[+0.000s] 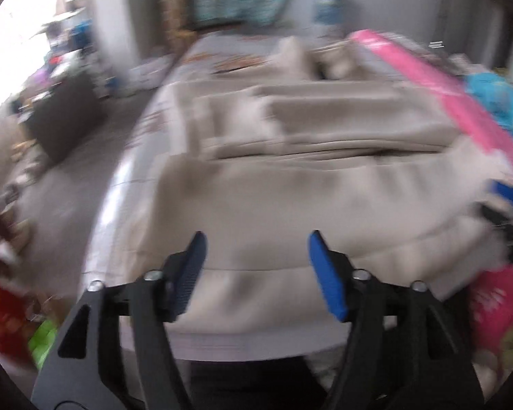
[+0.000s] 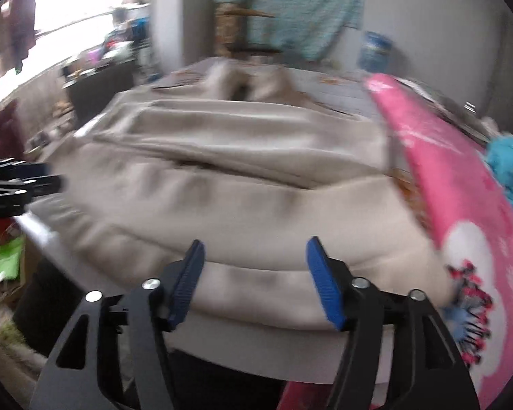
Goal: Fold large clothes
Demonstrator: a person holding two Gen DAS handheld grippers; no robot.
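Left wrist view showed the beige garment (image 1: 290,184) folded crosswise on the bed (image 1: 201,54), hood end far; left gripper (image 1: 256,239) and right gripper (image 2: 254,244) spread, empty.

The left gripper (image 1: 256,239) has two matte black arms, each shaped like a long wedge with a triangular cut-out near its outer edge. Round silver screws (image 1: 153,275) sit at the joints, two on each side. Its fingers (image 1: 325,273) carry bright blue ribbed pads that taper to narrow tips. The right gripper (image 2: 254,244) is built the same way: black arms, triangular cut-outs, silver screws (image 2: 360,282) and blue ribbed pads (image 2: 326,282) on both fingers.
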